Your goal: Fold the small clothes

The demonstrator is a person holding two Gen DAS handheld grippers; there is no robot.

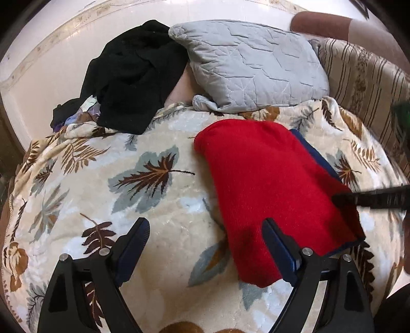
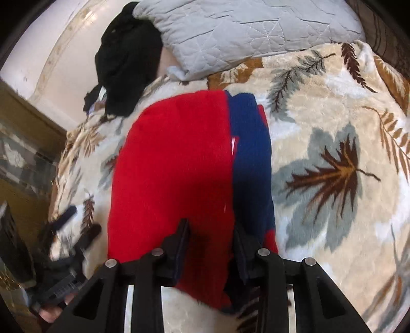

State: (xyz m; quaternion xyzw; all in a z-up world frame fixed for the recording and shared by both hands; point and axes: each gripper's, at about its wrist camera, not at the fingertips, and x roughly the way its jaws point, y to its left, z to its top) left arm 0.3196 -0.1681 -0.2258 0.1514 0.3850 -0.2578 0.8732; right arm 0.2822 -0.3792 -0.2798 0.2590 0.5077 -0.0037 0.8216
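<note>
A red garment (image 1: 269,179) lies folded flat on the leaf-patterned blanket (image 1: 102,184), with a dark blue part (image 1: 315,153) showing along its right side. The right wrist view shows the same red panel (image 2: 174,166) with the blue strip (image 2: 251,153) beside it. My left gripper (image 1: 205,225) hangs open just above the blanket; its right finger is over the garment's near left edge and nothing is between the pads. My right gripper (image 2: 210,228) stands part open over the garment's near end, with flat red cloth between and below its fingers and no visible pinch.
A grey quilted pillow (image 1: 251,66) and a heap of black clothes (image 1: 133,76) lie at the head of the bed. A striped cushion (image 1: 364,76) stands at the right. A person's arm (image 1: 333,24) shows at the top right. The bed's left edge (image 2: 59,158) drops to the floor.
</note>
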